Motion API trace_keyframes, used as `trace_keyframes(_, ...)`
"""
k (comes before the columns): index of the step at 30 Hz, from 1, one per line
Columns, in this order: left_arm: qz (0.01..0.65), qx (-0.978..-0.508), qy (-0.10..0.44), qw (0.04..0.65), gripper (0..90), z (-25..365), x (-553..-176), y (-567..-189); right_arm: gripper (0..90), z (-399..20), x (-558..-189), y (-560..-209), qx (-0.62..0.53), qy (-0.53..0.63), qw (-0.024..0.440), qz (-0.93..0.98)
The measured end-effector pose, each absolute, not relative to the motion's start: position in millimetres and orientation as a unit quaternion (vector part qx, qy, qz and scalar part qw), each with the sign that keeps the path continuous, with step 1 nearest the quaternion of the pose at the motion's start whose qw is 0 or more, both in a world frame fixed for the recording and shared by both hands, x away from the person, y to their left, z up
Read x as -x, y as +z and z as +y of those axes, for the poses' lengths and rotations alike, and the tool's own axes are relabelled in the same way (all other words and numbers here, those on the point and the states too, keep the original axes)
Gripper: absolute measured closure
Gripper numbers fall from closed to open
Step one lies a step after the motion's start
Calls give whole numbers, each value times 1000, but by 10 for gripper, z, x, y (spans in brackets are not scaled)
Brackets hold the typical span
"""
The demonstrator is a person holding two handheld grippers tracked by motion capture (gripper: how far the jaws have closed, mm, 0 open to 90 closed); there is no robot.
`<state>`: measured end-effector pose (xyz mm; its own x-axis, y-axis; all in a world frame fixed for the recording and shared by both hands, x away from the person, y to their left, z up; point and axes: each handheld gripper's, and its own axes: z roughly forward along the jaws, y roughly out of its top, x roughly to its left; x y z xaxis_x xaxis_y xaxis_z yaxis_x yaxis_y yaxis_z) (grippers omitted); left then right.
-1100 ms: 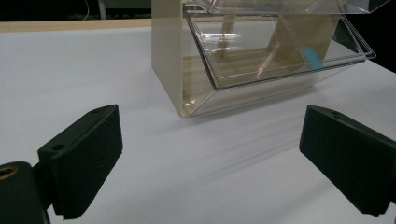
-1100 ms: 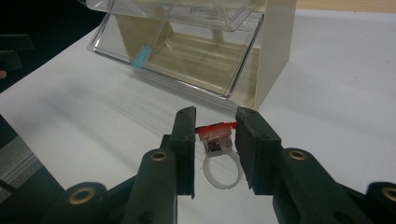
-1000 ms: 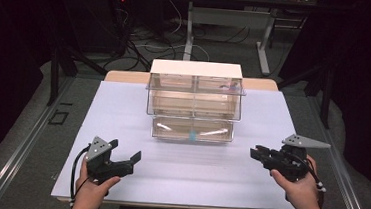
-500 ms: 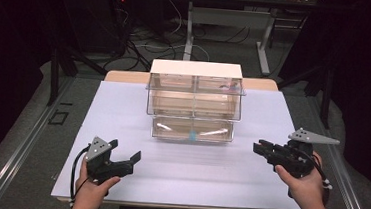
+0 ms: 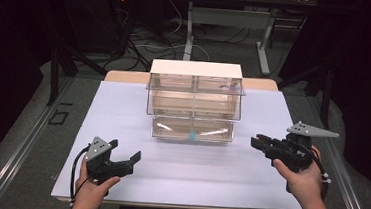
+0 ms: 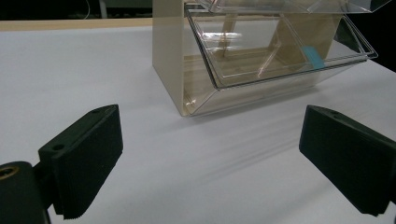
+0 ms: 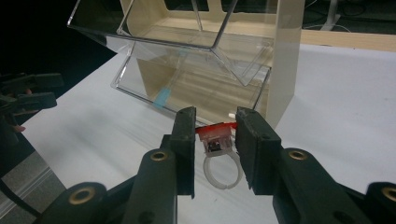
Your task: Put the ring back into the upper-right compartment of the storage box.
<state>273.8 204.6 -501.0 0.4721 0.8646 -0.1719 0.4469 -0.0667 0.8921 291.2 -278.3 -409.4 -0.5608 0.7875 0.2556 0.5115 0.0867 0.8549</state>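
A clear-plastic drawer cabinet [image 5: 194,97] with a beige frame stands mid-table. Its bottom drawer [image 5: 191,130] is pulled out toward me and carries a blue tab [image 5: 191,134] on its front. My right gripper [image 5: 257,141] hovers to the right of that drawer, shut on a small white ring with a red top [image 7: 215,135]. The ring hangs between the jaws in the right gripper view, just in front of the cabinet's beige side wall [image 7: 282,70]. My left gripper [image 5: 127,150] rests open at the front left, with nothing between its jaws [image 6: 217,154]. It faces the cabinet [image 6: 261,60].
The white table top [image 5: 123,109] has bare room on both sides of the cabinet and in front of it. Its front edge lies just behind both hands. Dark floor, cables and table legs lie beyond the far edge.
My right gripper, still holding the ring, has drifted slightly right and farther from me. The left gripper has stayed put.
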Motion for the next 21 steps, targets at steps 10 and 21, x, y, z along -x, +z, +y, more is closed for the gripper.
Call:
trace_keyframes(10, 469, -699, 210, 497, 62, 2046, -2738, -5010, 688, -2680, -2971, -4000, -438, 511, 135, 727)
trace_keyframes(21, 468, -701, 210, 496, 62, 2054, -2739, -5009, 688, -2578, -3046, -3880, -427, 514, 140, 731)
